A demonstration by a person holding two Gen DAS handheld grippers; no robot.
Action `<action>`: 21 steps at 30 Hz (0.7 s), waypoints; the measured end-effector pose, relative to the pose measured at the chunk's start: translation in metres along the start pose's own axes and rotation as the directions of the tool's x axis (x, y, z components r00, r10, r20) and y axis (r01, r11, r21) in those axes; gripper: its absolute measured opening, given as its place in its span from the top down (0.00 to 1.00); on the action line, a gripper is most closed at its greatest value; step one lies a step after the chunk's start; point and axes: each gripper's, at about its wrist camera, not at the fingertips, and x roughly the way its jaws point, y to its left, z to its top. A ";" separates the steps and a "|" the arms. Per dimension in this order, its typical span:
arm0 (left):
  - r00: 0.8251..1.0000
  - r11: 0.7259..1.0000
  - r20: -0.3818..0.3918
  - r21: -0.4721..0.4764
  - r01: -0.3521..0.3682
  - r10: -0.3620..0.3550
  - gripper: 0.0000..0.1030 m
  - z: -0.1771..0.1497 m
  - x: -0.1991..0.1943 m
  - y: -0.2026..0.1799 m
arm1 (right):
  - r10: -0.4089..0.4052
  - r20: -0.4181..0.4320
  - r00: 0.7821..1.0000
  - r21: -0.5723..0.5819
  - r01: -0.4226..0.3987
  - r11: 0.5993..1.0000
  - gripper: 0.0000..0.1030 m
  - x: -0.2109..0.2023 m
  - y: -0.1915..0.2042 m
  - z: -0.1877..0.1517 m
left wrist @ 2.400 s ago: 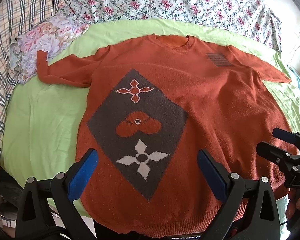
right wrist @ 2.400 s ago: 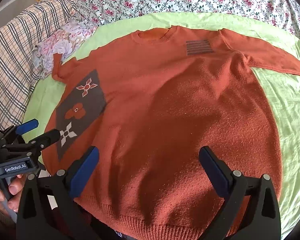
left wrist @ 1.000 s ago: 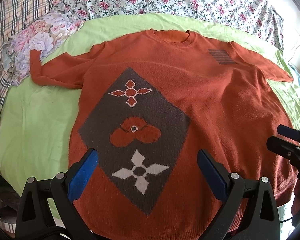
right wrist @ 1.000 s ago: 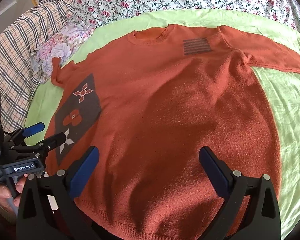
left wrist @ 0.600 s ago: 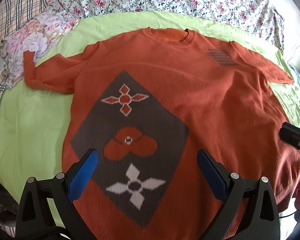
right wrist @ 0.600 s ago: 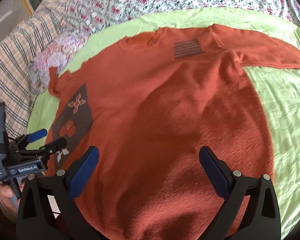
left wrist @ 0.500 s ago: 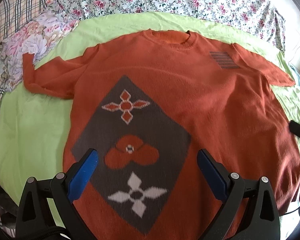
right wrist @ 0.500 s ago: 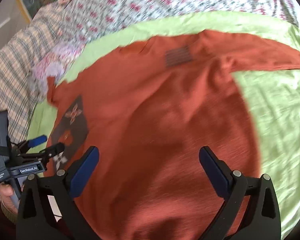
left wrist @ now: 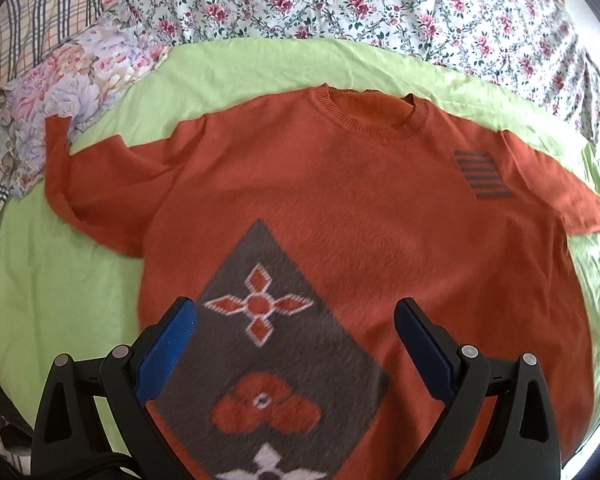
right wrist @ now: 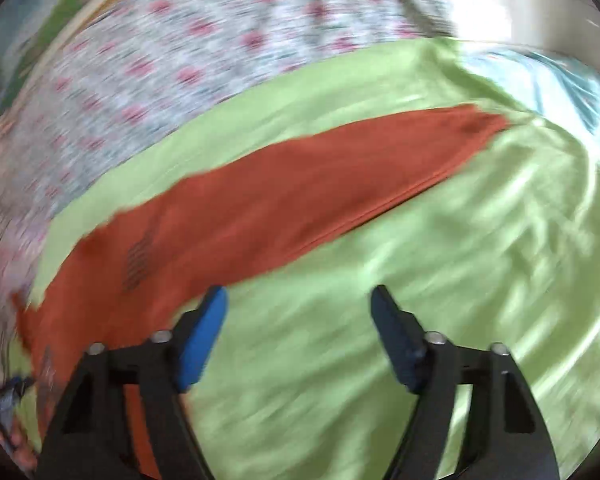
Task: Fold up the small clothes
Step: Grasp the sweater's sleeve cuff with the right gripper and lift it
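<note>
A: What lies around the orange sweater (left wrist: 372,216)?

B: It is spread flat, front up, on a light green sheet (left wrist: 60,280). Beyond the sheet runs a rose-print cover (left wrist: 340,4), a pastel floral cloth (left wrist: 60,96) is bunched just beside the far-left sleeve, and a plaid blanket (left wrist: 4,60) fills the left edge. Nothing rests on the knit.

A: Which way does it point?

B: Collar (left wrist: 368,112) away from the cameras, hem towards them, so its long axis runs near to far. The sleeves stretch out sideways; the left one (left wrist: 96,184) has its cuff turned up against the floral cloth, and the right sleeve (right wrist: 340,184) lies straight across the sheet in the blurred right wrist view. A grey diamond patch (left wrist: 268,344) with flower motifs sits on the lower front, a striped grey patch (left wrist: 482,176) on the chest.

A: And the grippers?

B: The left gripper (left wrist: 294,344) tilts down over the diamond patch, jaws spread wide, empty. The right gripper (right wrist: 298,332) tilts down over bare sheet just beside the right sleeve; its jaws have just been closing, yet stand apart with nothing between them
</note>
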 end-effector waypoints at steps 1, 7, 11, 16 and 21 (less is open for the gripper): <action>1.000 1.000 -0.011 0.006 -0.005 0.005 0.03 0.001 0.004 -0.003 | -0.018 0.001 1.000 0.034 0.018 0.999 0.34 0.009 -0.015 0.011; 0.997 0.996 -0.070 0.080 -0.037 0.043 0.03 0.005 0.028 -0.028 | -0.096 0.016 0.995 0.228 0.090 0.969 0.42 0.061 -0.103 0.081; 0.994 0.994 -0.092 0.091 -0.053 0.061 0.03 0.007 0.041 -0.035 | -0.185 0.018 0.983 0.305 0.170 0.937 0.48 0.093 -0.146 0.116; 0.994 0.995 -0.099 0.094 -0.041 0.051 0.03 0.005 0.048 -0.040 | -0.186 0.032 0.982 0.343 0.164 0.925 0.92 0.104 -0.166 0.133; 0.995 0.996 -0.097 0.091 -0.010 0.019 0.03 0.000 0.046 -0.042 | -0.097 0.055 0.994 0.223 0.083 0.971 0.93 0.096 -0.121 0.133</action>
